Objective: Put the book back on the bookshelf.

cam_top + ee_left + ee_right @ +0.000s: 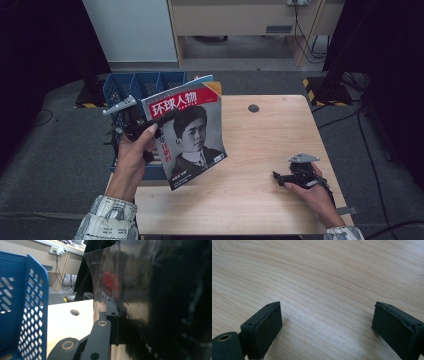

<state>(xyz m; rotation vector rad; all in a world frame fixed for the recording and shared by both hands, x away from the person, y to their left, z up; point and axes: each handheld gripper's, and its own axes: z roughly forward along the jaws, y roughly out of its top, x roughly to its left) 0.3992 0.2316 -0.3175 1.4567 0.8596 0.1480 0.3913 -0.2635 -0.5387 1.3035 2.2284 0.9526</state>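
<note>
Upright, the magazine (pixel 192 132) stands tilted, clamped in the left tool (pixel 150 127); right tool (pixel 280 177) gapes.

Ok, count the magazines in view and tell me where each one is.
1. The magazine is held up in the left gripper, above the table's left edge, in front of the blue basket. More may be hidden inside the basket.

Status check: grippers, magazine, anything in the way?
Left gripper shut on magazine, held upright beside blue basket. Right gripper open, empty, low over table. Nothing blocking.
</note>
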